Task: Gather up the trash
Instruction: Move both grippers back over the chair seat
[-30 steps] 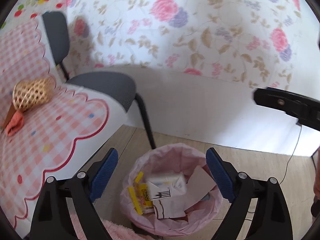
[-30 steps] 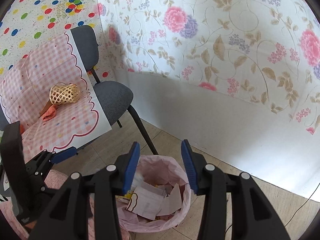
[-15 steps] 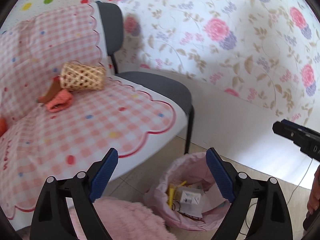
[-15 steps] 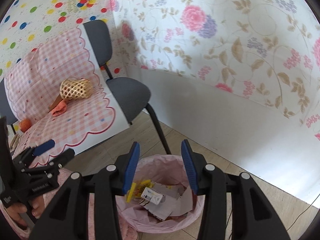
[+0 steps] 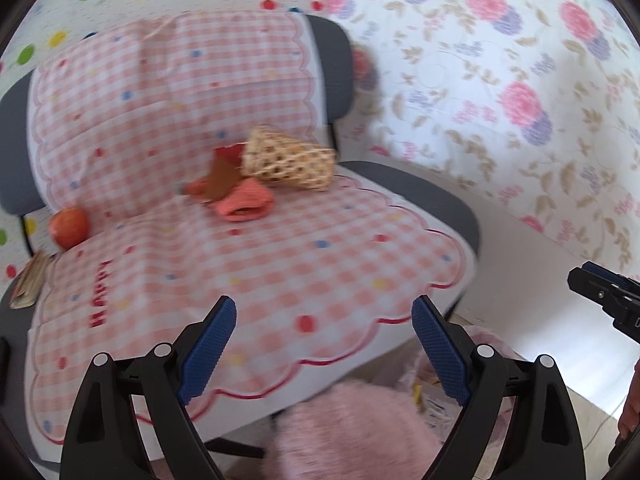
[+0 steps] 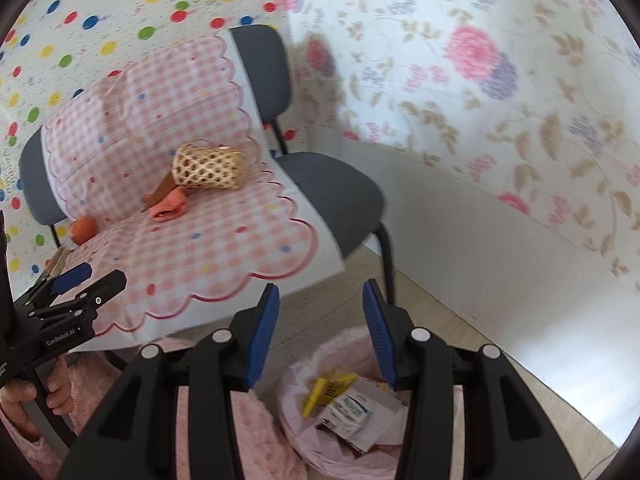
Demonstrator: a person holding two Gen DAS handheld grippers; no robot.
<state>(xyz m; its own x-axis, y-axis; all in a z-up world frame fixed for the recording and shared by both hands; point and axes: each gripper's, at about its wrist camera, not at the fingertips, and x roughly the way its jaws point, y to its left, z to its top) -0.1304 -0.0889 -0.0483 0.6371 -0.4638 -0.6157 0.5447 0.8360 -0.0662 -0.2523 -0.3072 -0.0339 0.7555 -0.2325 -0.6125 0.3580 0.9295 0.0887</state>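
Items counted: two chairs (image 6: 332,196), side by side; one checked cloth (image 5: 280,264) across them; one wicker basket (image 5: 290,160); one orange fruit (image 5: 69,227); one crumpled orange wrapper (image 5: 244,200); one brown scrap (image 5: 220,176); one bin (image 6: 304,436) with pink liner; two grippers (image 5: 320,348) (image 6: 320,332).

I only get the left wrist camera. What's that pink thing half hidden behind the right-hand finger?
Observer: A bin lined with a pink bag, on the floor by the chair.
Operator: Anything in it?
Observer: Yes, a yellow packet, a white carton and paper scraps.
Operator: Is the other gripper holding something?
Observer: No, the right gripper is open and empty, pointing toward the bin.
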